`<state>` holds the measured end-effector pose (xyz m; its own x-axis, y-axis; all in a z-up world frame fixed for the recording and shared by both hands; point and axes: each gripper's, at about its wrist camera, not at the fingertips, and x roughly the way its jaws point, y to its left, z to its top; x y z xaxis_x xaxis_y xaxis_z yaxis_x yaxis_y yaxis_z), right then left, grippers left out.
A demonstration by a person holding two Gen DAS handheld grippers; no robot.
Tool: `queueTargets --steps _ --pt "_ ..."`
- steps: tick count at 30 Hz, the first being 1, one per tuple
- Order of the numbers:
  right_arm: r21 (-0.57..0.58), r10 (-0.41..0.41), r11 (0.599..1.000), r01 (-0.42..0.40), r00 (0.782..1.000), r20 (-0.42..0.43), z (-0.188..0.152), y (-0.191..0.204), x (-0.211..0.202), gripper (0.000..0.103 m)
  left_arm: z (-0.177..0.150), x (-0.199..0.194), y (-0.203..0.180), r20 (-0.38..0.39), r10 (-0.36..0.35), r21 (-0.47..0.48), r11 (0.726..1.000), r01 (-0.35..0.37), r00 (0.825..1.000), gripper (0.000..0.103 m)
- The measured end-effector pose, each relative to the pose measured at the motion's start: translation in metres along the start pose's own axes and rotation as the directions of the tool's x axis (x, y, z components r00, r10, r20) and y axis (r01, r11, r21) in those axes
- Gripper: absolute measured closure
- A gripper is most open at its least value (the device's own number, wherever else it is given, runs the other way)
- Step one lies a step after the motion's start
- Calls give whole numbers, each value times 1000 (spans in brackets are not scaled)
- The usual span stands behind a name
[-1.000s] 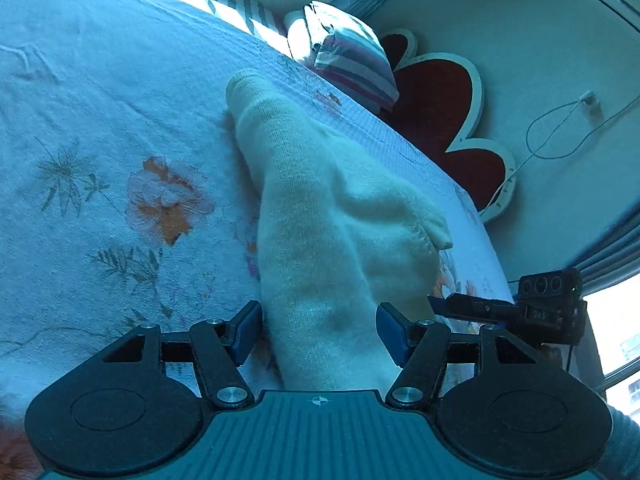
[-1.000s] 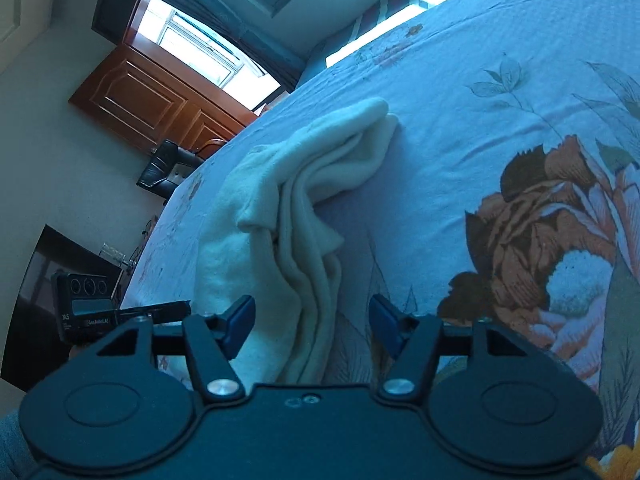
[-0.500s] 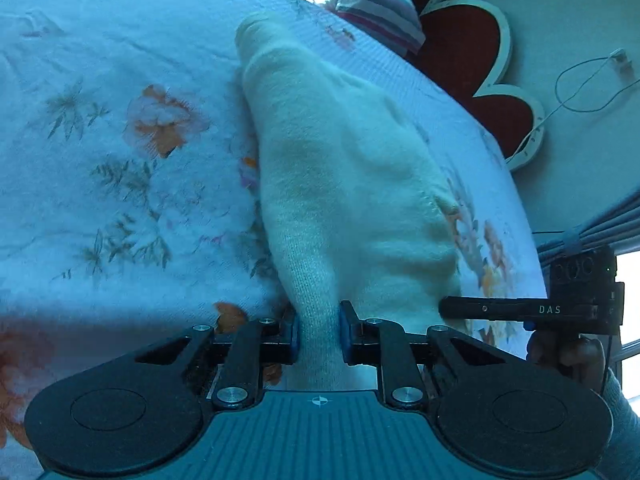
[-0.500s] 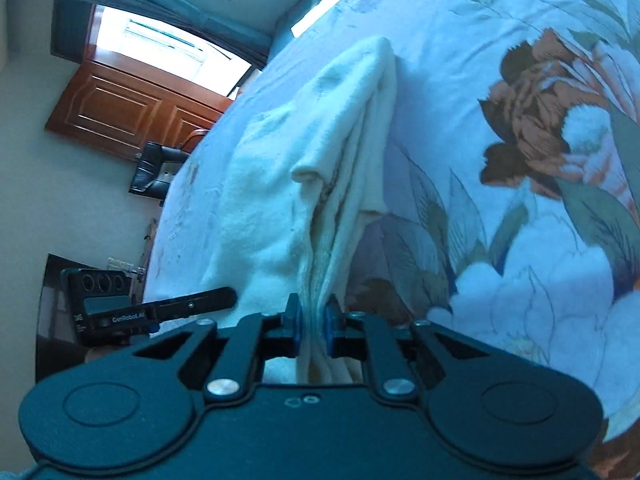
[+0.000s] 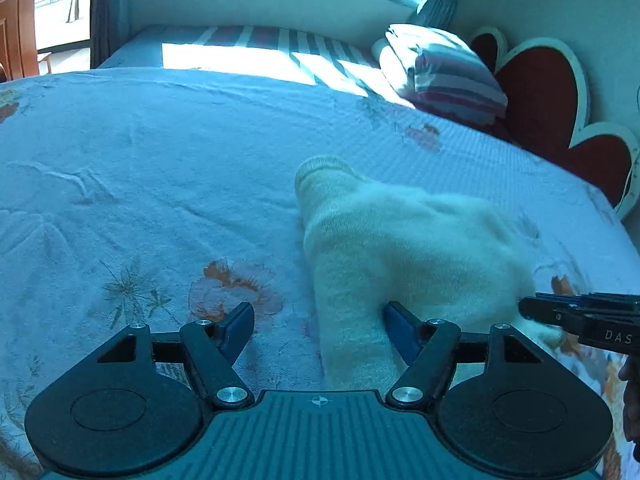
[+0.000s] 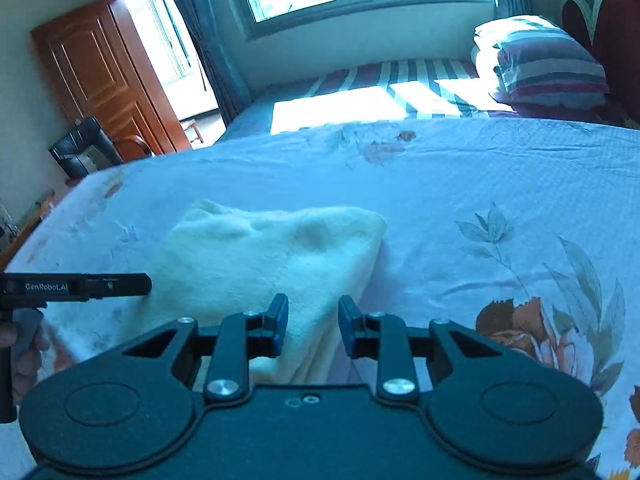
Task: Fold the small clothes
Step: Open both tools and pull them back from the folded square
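A cream knitted garment (image 5: 400, 248) lies folded on the floral bedspread (image 5: 140, 184). Its near end runs between the fingers of my left gripper (image 5: 320, 330), which is open; the cloth rests against the right finger (image 5: 400, 332). In the right wrist view the same garment (image 6: 260, 264) lies ahead and to the left, its near edge between the fingers of my right gripper (image 6: 313, 326), which is open. The right gripper's tip (image 5: 580, 318) shows at the right edge of the left view, and the left gripper's tip (image 6: 80, 286) shows at the left of the right view.
A striped pillow (image 5: 444, 76) and a red flower-shaped headboard (image 5: 560, 120) stand at the far right of the bed. A striped sheet (image 6: 400, 80) lies under the window. A wooden door (image 6: 104, 76) and a dark chair (image 6: 86, 144) are left of the bed.
Both grippers were open a second ago, shut on the garment's near end half a second ago, and have now opened again. The garment lies shorter and more bunched.
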<state>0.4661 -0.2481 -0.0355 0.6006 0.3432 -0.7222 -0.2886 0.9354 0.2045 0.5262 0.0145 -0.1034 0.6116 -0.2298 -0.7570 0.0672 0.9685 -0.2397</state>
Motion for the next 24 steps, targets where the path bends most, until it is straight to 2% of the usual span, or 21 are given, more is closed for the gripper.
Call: queueTargets --steps 1,2,3,6,8,10,11,12,13,19,24 --pt "-1 -11 1000 11 998 -61 -2 -1 15 75 -3 -1 -1 17 9 7 1000 -9 1000 21" --pt "9 0 1000 0 999 -37 -6 -4 18 72 -1 -2 -4 15 20 21 1000 -20 1000 21" --pt "19 -14 1000 15 999 -43 -6 -6 20 59 1 -3 -5 12 26 21 999 -26 1000 21" --pt "56 -15 998 18 998 -63 -3 -10 11 58 0 -18 -17 34 78 75 994 -81 996 21" --pt "32 -50 998 51 998 -24 -5 -4 -7 52 0 -34 -22 60 98 103 989 -104 993 20" --pt "31 -45 998 45 999 -6 -7 -1 -26 28 -2 -53 -22 87 94 104 989 -103 992 20" --pt "25 -50 998 49 999 20 -8 2 -37 23 -3 -59 -25 97 101 107 988 -111 990 13" --pt "14 -61 998 61 997 44 -8 6 -47 19 -5 -72 -24 115 111 114 986 -124 987 3" --pt "9 -69 998 69 996 57 -11 9 -56 17 -9 -85 -25 137 117 121 984 -134 984 0" --pt "17 -70 997 69 986 151 -28 36 -120 7 -40 -159 -35 218 137 118 979 -166 966 0" --pt "51 -101 995 90 954 283 -63 71 -194 1 -89 -229 -35 318 76 130 984 -123 945 0"
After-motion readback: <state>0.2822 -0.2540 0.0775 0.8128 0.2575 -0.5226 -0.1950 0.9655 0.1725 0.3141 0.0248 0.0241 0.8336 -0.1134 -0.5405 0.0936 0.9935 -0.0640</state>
